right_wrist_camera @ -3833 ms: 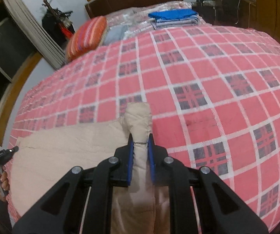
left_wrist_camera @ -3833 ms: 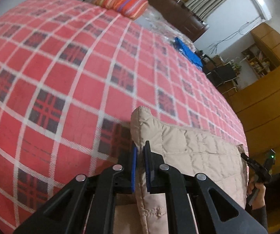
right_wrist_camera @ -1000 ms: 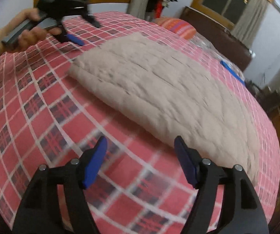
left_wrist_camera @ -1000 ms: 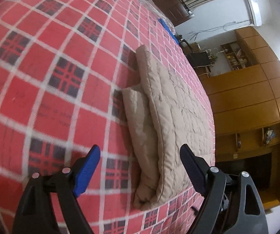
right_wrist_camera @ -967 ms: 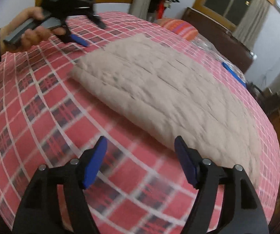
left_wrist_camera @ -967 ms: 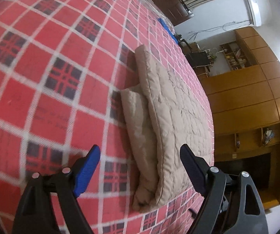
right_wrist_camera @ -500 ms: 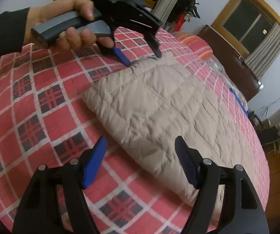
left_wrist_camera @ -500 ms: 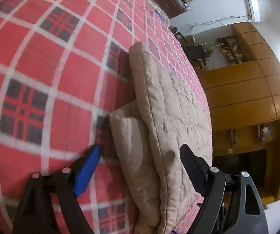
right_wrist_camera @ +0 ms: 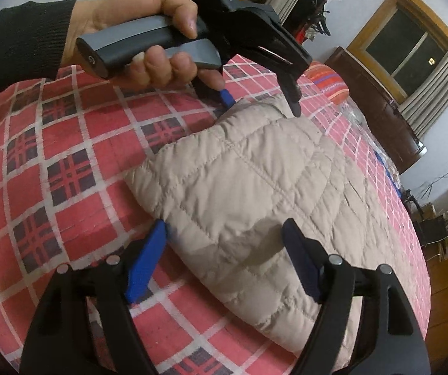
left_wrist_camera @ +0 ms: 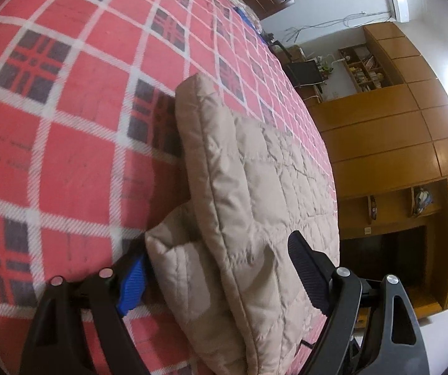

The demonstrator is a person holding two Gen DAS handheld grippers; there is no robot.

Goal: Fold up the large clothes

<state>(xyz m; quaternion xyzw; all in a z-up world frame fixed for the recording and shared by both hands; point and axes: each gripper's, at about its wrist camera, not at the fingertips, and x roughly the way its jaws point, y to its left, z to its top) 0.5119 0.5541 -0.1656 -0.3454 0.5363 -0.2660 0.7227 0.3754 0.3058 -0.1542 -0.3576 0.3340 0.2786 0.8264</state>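
A red plaid blanket (right_wrist_camera: 67, 162) fills most of both views, spread over a bed. On it lies the folded beige quilted coat (right_wrist_camera: 255, 187), running from centre frame to the lower right in the right wrist view, and from centre to the bottom edge in the left wrist view (left_wrist_camera: 242, 187).

Wooden cabinets (left_wrist_camera: 395, 143) fill the right side of the left view; a dark headboard (right_wrist_camera: 377, 100) and a striped pillow (right_wrist_camera: 330, 84) sit at the upper right of the right view.

The left gripper (right_wrist_camera: 261, 101), held by a hand (right_wrist_camera: 149, 47) at upper left, is spread wide open straddling the coat's far corner. The right gripper (right_wrist_camera: 224, 256), at the bottom, is likewise released, its blue pads (right_wrist_camera: 146, 259) either side of the near edge.

Small white print on the left gripper's housing is too fine to read.
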